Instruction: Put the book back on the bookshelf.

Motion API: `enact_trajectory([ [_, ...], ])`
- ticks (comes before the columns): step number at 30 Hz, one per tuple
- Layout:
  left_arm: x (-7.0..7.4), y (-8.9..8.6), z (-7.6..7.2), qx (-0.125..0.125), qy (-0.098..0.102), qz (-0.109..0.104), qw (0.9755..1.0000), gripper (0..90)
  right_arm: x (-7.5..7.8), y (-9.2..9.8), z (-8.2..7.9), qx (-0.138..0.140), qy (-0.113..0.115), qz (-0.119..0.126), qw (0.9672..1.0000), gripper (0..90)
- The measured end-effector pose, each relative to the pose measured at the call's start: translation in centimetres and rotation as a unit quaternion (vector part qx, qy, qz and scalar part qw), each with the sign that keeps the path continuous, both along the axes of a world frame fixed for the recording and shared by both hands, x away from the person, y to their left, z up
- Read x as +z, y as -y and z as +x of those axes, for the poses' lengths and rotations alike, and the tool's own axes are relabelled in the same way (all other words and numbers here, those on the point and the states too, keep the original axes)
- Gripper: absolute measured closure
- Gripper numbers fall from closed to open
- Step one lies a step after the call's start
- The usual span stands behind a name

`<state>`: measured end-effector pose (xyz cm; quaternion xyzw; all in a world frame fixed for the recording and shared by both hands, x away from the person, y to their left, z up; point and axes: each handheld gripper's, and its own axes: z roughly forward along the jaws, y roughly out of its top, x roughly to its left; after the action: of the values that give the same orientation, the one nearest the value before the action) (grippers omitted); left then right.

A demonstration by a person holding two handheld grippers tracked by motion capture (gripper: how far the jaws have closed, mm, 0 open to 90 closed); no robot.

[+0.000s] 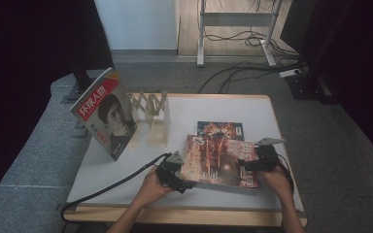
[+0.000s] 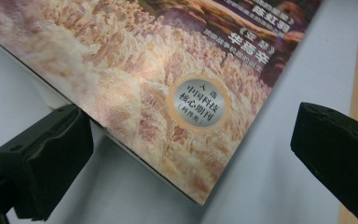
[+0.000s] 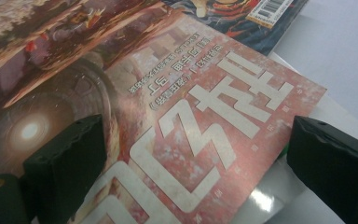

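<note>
A red-orange magazine lies on the white table near its front edge. My left gripper is at its near left corner, open. In the left gripper view the magazine's corner sits between the wide-apart jaws of the left gripper, slightly raised off the table. My right gripper is at the magazine's right edge, open. In the right gripper view the cover with large white characters fills the gap of the right gripper, one jaw above the cover, the other past its edge.
A second magazine lies partly under the first, seen with its barcode. A portrait-cover magazine leans upright against a wooden folding rack at the table's left. Bare tabletop lies left of my left hand.
</note>
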<state>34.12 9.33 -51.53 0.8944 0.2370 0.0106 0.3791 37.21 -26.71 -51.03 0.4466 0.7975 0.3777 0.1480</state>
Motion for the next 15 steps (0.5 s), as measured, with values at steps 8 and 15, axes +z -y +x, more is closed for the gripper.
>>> enact_trajectory([
  [8,-0.3,0.6,-1.7,-0.020,-0.009,-0.006,0.9997,0.0,0.1,-0.3,1.8,0.003,-0.001,-0.009,1.0000,3.4],
  [15,1.0,-0.2,-1.2,-0.021,0.015,-0.005,0.9997,0.0,0.6,-0.6,1.8,0.005,0.011,-0.021,0.9997,3.5],
])
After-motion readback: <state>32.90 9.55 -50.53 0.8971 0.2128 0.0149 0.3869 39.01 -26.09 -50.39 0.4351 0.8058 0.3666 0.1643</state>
